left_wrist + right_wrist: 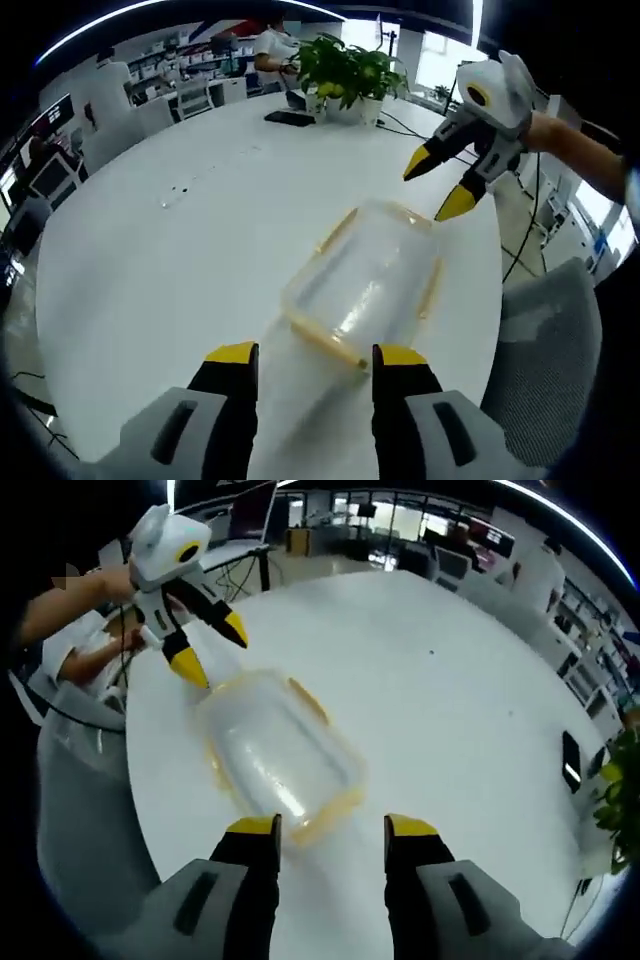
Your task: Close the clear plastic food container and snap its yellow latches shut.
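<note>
A clear rectangular plastic food container (365,285) with yellow latches (325,338) lies on the round white desk (200,230), lid on, between the two grippers. The left gripper (316,358) hovers just before one short end, jaws spread and empty. The right gripper (330,826) hangs at the opposite end, likewise parted and holding nothing. A potted green plant (345,75) stands at the desk's far side.

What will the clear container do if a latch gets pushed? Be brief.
The clear container looks empty, so probably light. Pushed sideways on the smooth white table, it would likely slide. Its low, flat shape makes tipping unlikely. Both tongs, left and right, are open.
</note>
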Demonstrator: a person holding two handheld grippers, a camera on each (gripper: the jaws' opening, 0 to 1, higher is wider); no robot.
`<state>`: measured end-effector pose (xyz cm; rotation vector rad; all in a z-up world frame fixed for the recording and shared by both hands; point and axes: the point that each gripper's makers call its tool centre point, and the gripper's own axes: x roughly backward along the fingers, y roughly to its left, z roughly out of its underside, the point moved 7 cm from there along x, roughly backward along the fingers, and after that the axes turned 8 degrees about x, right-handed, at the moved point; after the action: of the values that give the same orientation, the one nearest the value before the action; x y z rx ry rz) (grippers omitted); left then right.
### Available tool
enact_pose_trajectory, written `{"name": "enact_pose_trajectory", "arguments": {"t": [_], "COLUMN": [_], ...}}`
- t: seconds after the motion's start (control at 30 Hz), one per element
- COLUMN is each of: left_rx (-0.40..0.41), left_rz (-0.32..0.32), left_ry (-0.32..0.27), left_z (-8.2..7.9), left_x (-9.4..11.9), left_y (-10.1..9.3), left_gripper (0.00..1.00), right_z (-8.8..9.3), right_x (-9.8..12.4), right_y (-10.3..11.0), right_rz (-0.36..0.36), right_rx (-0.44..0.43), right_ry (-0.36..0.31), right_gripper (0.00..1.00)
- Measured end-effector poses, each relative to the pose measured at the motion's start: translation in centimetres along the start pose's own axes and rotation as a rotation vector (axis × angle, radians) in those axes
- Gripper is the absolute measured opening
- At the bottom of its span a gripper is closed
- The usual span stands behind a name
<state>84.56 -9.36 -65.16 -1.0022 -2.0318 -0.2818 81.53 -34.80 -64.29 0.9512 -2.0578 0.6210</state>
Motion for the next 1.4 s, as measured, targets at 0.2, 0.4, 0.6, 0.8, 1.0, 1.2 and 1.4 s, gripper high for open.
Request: {"name": "enact_pose_trajectory", "arguments": {"t": [0.2, 0.4, 0.6, 0.8, 1.0, 1.2, 1.4], "left_rx": [0.069, 0.119, 0.185, 0.269, 0.295, 0.321, 0.323], "left_rz": [-0.035, -0.037, -0.030, -0.008, 0.013, 0.018, 0.005], "left_ry": [-0.030, -0.027, -0.043, -0.057, -0.062, -0.064, -0.068], "left_z": [0.5, 1.2, 1.8, 1.9, 1.9, 1.7, 1.6], "left_x": [0.2, -0.3, -0.8, -1.1, -1.5, -2.0, -2.0], "left_y": [-0.6, -1.3, -1.9, -2.2, -2.6, -3.1, -3.4], "left_gripper": [0.39, 0.33, 0.35, 0.34, 0.34, 0.37, 0.37], "right_z": [0.6, 0.9, 1.1, 0.9, 0.5, 0.4, 0.7], "right_x": [-0.3, -0.9, -1.5, -2.2, -2.6, -2.7, -3.0], "right_y": [0.4, 0.8, 1.0, 1.4, 1.7, 2.0, 2.1], "right_rz": [0.016, 0.008, 0.015, -0.018, -0.021, -0.019, -0.021], "right_rx": [-0.079, -0.147, -0.194, -0.266, -0.291, -0.319, -0.394], "right_ry": [-0.035, -0.068, -0.084, -0.117, -0.118, -0.122, -0.131], "right_gripper": [0.38, 0.36, 0.35, 0.34, 0.36, 0.37, 0.38]}}
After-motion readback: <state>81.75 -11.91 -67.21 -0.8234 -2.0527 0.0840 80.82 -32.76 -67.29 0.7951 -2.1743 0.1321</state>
